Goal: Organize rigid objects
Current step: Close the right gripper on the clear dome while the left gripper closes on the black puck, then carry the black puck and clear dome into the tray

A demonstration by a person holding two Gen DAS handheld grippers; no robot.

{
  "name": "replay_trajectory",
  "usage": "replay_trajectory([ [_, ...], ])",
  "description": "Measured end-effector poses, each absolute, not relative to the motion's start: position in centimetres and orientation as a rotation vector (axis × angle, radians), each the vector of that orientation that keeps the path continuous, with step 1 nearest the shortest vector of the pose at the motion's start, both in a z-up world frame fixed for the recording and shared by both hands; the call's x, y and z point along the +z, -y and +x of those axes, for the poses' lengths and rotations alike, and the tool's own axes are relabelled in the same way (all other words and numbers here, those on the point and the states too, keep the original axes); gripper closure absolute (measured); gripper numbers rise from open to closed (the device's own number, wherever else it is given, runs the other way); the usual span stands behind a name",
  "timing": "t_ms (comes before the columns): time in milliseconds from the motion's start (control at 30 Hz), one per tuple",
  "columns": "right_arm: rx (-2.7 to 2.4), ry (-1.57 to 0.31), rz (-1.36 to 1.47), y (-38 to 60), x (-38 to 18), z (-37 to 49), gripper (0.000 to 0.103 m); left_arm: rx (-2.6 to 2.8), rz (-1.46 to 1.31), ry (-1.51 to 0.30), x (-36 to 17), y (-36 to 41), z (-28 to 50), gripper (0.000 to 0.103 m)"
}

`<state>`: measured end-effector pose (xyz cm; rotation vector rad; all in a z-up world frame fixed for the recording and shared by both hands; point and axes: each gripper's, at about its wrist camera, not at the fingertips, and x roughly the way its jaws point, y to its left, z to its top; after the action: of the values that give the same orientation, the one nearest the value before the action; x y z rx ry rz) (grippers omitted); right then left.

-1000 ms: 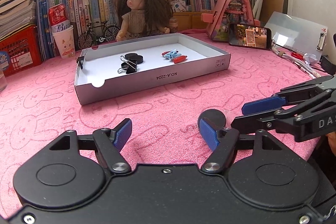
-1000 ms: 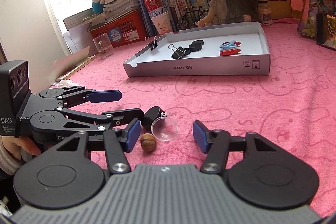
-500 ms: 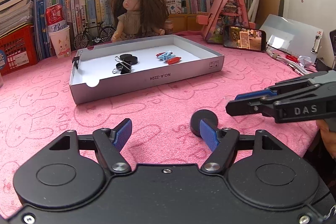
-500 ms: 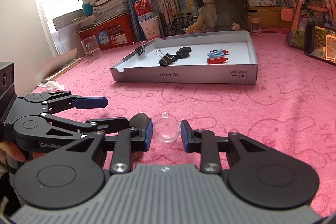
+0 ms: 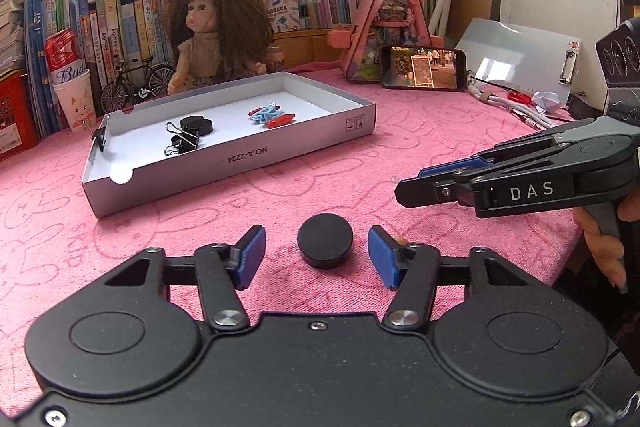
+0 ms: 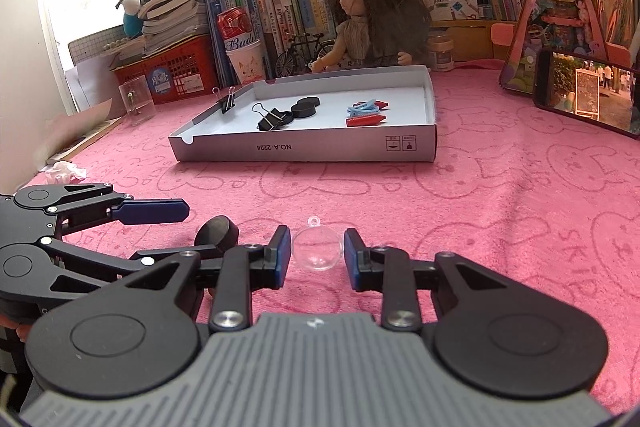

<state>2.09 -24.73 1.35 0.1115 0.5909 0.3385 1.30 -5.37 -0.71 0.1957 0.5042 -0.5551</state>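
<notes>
A black round puck lies on the pink cloth between the open fingers of my left gripper, untouched; it also shows in the right wrist view. A clear plastic ball sits between the pads of my right gripper, whose jaws are nearly closed around it, with small gaps either side. The white cardboard tray ahead holds black binder clips, a black puck, and blue and red clips. The right gripper shows from the side in the left wrist view.
A doll, a toy bicycle, a cup with a can and rows of books stand behind the tray. A phone leans on a pink toy house at right. A clear glass and red basket stand at left.
My left gripper has shifted right so the puck now lies centred between its fingers. My right gripper has narrowed around the clear ball and lifted slightly; the small brown nut is no longer visible.
</notes>
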Motion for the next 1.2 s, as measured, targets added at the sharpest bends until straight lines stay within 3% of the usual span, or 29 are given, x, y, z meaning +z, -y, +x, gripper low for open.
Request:
replay_trajectory([
  [367, 0.324, -0.587, 0.093, 24.5, 1.0, 1.8, 0.066, -0.542, 0.161, -0.539, -1.1, 5.6, 2.1, 0.073],
  [567, 0.318, -0.583, 0.075, 24.2, 0.8, 1.8, 0.065, -0.536, 0.144, -0.543, -1.1, 5.5, 2.1, 0.073],
  [667, 0.312, -0.575, 0.053, 24.0, 0.8, 1.7, 0.056, -0.531, 0.139, -0.543, -1.0, 5.4, 2.2, 0.073],
  [933, 0.239, -0.547, -0.045, 23.4, 0.6, 1.5, 0.051, -0.498, 0.131, -0.531, -0.6, 5.0, 2.2, 0.073],
  [1000, 0.235, -0.547, -0.046, 23.5, 0.6, 1.5, 0.055, -0.484, 0.125, -0.532, -0.5, 4.9, 2.3, 0.073],
  [1067, 0.229, -0.548, -0.05, 23.5, 0.6, 1.5, 0.073, -0.472, 0.119, -0.532, -0.4, 4.7, 2.5, 0.073],
  [1200, 0.233, -0.54, -0.044, 23.7, 1.0, 1.7, 0.074, -0.444, 0.115, -0.529, -0.1, 4.3, 3.0, 0.073],
])
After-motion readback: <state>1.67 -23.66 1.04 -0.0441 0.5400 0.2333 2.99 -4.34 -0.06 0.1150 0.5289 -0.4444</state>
